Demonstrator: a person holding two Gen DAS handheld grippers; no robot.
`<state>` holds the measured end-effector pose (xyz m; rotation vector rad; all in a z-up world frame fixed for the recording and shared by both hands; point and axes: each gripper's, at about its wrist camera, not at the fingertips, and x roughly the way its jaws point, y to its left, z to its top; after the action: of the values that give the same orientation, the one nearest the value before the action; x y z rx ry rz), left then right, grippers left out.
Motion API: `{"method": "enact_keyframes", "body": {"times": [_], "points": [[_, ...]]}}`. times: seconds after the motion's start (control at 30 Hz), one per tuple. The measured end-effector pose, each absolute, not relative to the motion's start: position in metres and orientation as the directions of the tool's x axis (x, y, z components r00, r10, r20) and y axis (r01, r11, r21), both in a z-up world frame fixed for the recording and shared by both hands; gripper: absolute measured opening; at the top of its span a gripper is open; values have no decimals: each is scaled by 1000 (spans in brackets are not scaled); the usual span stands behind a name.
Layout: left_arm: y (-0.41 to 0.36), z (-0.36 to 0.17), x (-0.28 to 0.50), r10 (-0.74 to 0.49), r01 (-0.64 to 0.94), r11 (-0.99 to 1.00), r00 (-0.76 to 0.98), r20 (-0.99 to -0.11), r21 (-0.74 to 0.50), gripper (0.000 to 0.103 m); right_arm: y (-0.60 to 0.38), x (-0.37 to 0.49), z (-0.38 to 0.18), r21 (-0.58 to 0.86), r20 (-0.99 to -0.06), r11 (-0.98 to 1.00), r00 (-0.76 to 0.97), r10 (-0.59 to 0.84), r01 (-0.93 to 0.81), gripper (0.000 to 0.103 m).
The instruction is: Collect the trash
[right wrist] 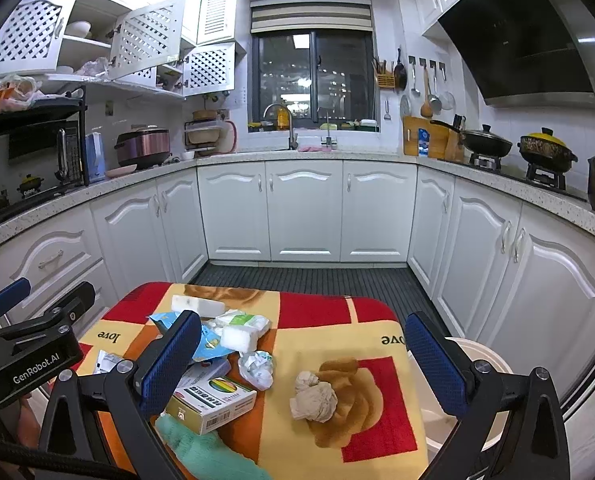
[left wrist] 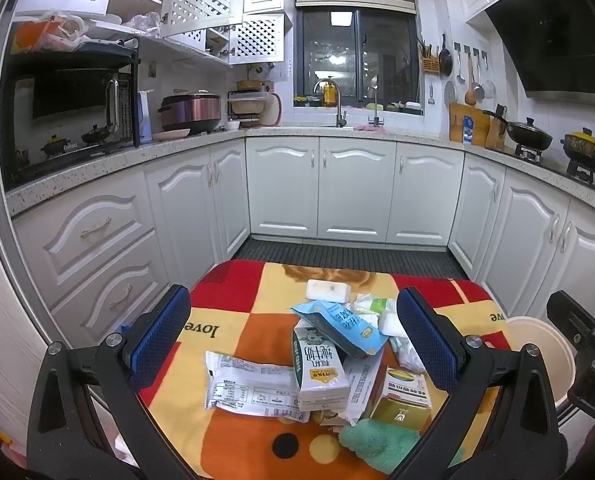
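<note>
Left tongs (left wrist: 293,336) and right tongs (right wrist: 303,360) both wide apart, holding nothing. On desk (right wrist: 317,312): one milk carton (left wrist: 317,372), one crumpled brown paper (right wrist: 313,398), one medicine box (right wrist: 213,400).

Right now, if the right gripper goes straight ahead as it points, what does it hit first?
Probably the crumpled brown paper ball on the blanket; it lies between the open fingers, nearest ahead. Depth is uncertain through the fisheye.

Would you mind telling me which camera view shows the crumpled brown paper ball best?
The right wrist view: the crumpled brown paper ball lies unobstructed on the blanket. The left wrist view does not show it.
</note>
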<state>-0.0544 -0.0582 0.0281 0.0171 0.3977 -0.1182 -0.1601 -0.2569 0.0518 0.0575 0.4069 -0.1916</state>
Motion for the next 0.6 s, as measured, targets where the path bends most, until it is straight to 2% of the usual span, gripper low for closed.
{"method": "enact_keyframes", "body": {"times": [0.6], "points": [[-58, 21, -51, -115, 116, 993, 909, -401, -22, 102, -256, -155, 43, 12, -427, 980, 887, -175, 199, 103]]}}
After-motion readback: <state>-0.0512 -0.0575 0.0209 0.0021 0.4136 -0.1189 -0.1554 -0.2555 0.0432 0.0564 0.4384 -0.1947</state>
